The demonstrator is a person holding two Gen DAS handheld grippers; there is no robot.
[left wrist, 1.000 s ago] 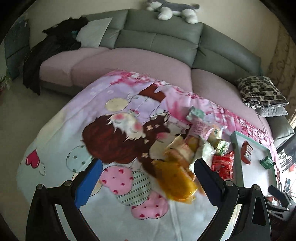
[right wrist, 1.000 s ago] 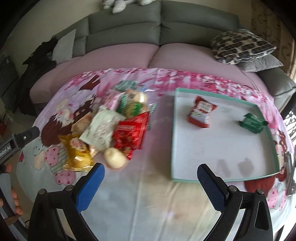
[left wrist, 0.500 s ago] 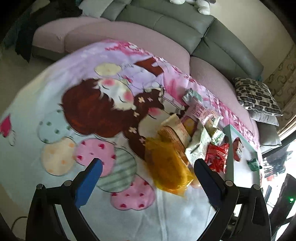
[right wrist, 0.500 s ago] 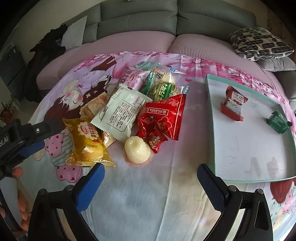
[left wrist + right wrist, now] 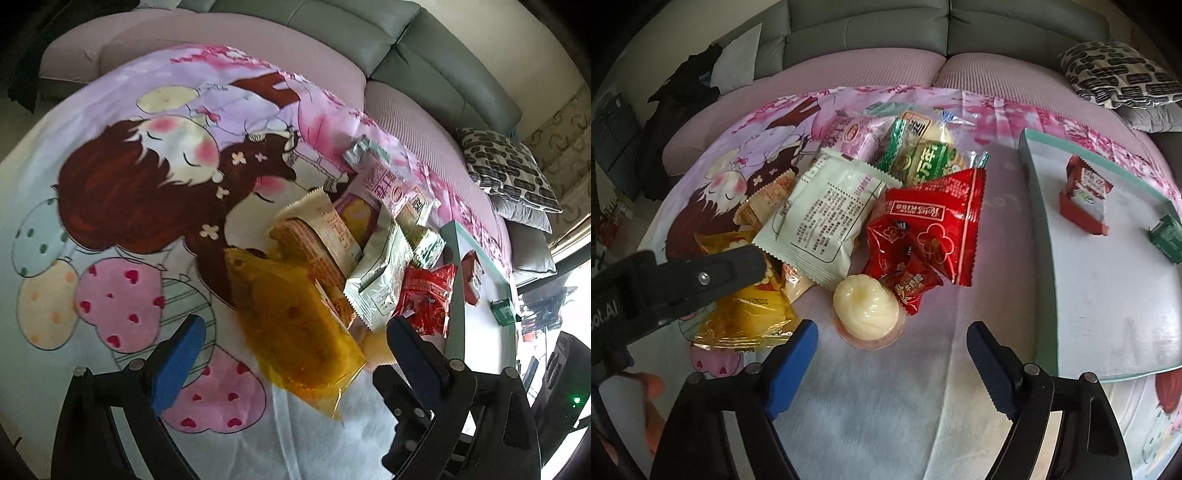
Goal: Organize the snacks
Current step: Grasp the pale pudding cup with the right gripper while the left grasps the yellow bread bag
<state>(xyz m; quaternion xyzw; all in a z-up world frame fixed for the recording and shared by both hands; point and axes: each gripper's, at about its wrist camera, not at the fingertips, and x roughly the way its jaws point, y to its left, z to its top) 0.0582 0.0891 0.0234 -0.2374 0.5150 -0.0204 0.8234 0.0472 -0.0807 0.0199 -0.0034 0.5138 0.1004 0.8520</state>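
Surface: cartoon blanket point(image 5: 886, 398) over a low table, grey-pink sofa point(image 5: 871, 62) behind it.
Snack pile: centre-left on the blanket. Yellow pack point(image 5: 753, 314) nearest left, white pack point(image 5: 827, 214) on top, red pack point(image 5: 934, 221) to its right, green pack point(image 5: 923, 162) and pink pack point(image 5: 857, 136) at the far side.
Jelly cup point(image 5: 866, 306): near edge of the pile, touching a small red wrapper point(image 5: 912, 288).
Tray point(image 5: 1038, 236): right of the pile, holds a red-white pack point(image 5: 1086, 195) and a green box point(image 5: 1167, 236).
Clutter: patterned cushion point(image 5: 1119, 74) far right, black clothes point(image 5: 679, 103) far left.
Left gripper point(image 5: 295, 339): fingers apart, straddling the yellow pack, not clamped.
Right gripper point(image 5: 892, 354): fingers apart, just short of the jelly cup, empty.
In the way: left gripper body crosses the right view over the yellow pack.
Change: both grippers are closer to the pile than 0.5 s ago; snacks unmoved.
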